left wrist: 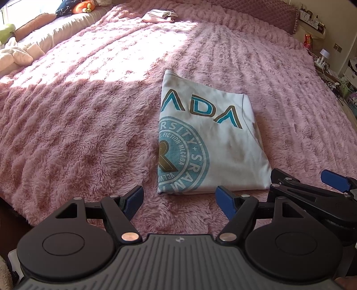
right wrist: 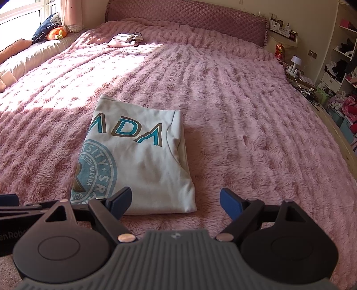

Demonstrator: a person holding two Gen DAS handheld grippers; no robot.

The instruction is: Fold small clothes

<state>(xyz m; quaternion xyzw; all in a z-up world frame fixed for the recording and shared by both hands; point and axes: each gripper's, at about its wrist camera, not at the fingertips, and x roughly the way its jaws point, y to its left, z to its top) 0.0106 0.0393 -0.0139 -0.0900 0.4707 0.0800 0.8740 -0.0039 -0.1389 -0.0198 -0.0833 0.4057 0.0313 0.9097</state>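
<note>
The left gripper (left wrist: 179, 201) and right gripper (right wrist: 175, 203) are both wide open, holding nothing, near the folded white printed T-shirt (left wrist: 214, 147) on the fluffy pink bed blanket (left wrist: 78, 125).

A white T-shirt (left wrist: 207, 142) lies folded into a compact rectangle, flat on the pink fluffy bedspread (left wrist: 89, 125), printed side up. Its print shows large teal letters outlined in brown above part of a round teal seal with a brown letter. Farther up the bed lies a second small pile of pale folded clothes (left wrist: 159, 15).
</note>
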